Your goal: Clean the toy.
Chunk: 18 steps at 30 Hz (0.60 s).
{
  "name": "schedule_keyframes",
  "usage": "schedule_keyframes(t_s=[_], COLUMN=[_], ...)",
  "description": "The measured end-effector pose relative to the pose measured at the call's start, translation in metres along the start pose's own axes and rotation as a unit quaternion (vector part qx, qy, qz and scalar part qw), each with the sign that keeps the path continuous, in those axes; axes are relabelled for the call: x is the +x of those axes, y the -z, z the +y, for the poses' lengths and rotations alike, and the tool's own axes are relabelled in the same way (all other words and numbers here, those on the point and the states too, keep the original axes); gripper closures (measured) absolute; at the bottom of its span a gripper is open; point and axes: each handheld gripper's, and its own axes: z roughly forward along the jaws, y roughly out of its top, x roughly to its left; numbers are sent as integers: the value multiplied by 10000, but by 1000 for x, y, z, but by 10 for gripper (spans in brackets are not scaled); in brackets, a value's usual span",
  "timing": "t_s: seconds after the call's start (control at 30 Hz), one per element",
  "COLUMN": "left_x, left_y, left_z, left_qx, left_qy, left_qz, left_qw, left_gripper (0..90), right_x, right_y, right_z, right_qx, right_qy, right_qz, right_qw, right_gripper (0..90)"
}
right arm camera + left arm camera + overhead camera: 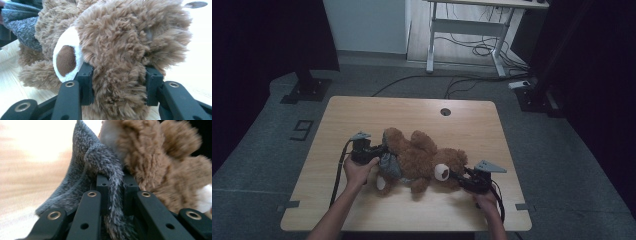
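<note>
A brown teddy bear lies on its side across the wooden table, head toward the right. A grey knitted garment wraps its lower body. My left gripper is at the bear's left end, shut on a fold of the grey garment that runs down between its jaws. My right gripper is shut on the bear's head, next to the white muzzle with its brown nose.
A round cable hole sits near the table's far edge. A white desk frame with loose cables stands on the floor behind. Dark stands flank the table at both back corners.
</note>
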Motion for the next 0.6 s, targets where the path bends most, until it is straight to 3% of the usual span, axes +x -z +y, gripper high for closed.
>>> schedule_keyframes(t_s=[0.1, 0.17, 0.27, 0.3, 0.37, 0.43, 0.53, 0.6], left_x=[-2, -6, -14, -12, -4, 8, 17, 15], left_y=[19, 26, 31, 30, 26, 16, -2, -10], left_z=[11, 17, 19, 18, 13, 3, -14, -24], left_qx=[-302, -361, -252, -194, -59, 198, 671, 775], left_qy=[10, -56, -390, -396, -195, 147, 300, 330], left_qz=[-193, -289, -111, -59, -55, -203, -259, -488], left_qw=[9994, 9989, 9989, 9990, 9998, 9995, 9970, 9953], left_gripper=[798, 797, 795, 794, 792, 792, 793, 794], right_x=[0, 0, 1, 1, 1, 1, 0, 0], right_y=[0, 0, 0, 0, 0, 0, 0, -1], right_z=[0, 0, 0, 0, 1, 0, 0, 0], right_qx=[-1, -2, 2, 3, 15, 2, 4, 1], right_qy=[7, 11, 18, 21, 33, 20, 11, 9], right_qz=[10, 6, -2, -4, -6, -4, 0, -6], right_qw=[10000, 10000, 10000, 10000, 10000, 10000, 10000, 10000], right_gripper=[536, 536, 536, 536, 536, 536, 537, 537])
